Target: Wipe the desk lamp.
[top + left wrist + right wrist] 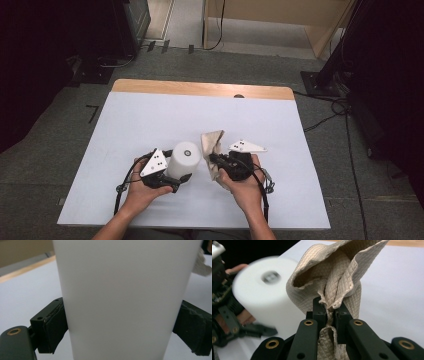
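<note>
**White cylinder clamped on the left, beige cloth pinched on the right**

A tall white matte plastic cylinder (184, 159) stands upright on the white-covered surface (150, 120), near its front edge and a little left of centre. The left hand-held gripper (176, 176) grips it low on its wall: in the left gripper view the two black padded jaws press against opposite sides of the cylinder (125, 297). A small round dark mark sits in the middle of the cylinder's flat top.

Just to the right of the cylinder, a beige quilted cloth with a diamond weave (214, 150) is bunched and held upright off the surface. The right hand-held gripper (216, 161) has its jaws drawn narrow on a gathered fold of it; in the right gripper view the cloth (337, 272) rises from between the black jaws and opens into a loose hollow above them. The cloth hangs close beside the cylinder (264, 290); whether the two touch I cannot tell.
</note>
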`<move>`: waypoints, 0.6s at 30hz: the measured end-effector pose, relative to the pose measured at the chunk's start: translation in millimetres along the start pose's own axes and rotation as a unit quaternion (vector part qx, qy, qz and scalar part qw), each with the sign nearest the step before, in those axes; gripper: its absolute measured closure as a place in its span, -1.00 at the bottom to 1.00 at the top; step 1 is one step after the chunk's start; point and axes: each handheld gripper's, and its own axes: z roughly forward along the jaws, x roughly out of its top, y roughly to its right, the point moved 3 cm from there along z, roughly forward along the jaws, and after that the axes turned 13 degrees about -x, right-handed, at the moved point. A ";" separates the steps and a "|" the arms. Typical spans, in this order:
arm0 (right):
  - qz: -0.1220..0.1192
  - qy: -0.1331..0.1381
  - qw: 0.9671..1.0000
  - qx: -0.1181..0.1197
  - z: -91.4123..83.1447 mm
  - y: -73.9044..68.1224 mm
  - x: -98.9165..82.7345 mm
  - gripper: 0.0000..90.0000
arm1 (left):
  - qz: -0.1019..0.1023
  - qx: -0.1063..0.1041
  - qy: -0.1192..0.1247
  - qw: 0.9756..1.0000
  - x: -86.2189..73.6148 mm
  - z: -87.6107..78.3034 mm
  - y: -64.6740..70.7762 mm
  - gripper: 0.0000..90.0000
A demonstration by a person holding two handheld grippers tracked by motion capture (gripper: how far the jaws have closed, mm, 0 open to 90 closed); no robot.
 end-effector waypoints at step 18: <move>0.020 -0.008 1.000 -0.004 5.8 11.3 -4.5 0.85 | -0.053 0.085 -0.019 0.995 -11.9 9.0 -21.2 -0.83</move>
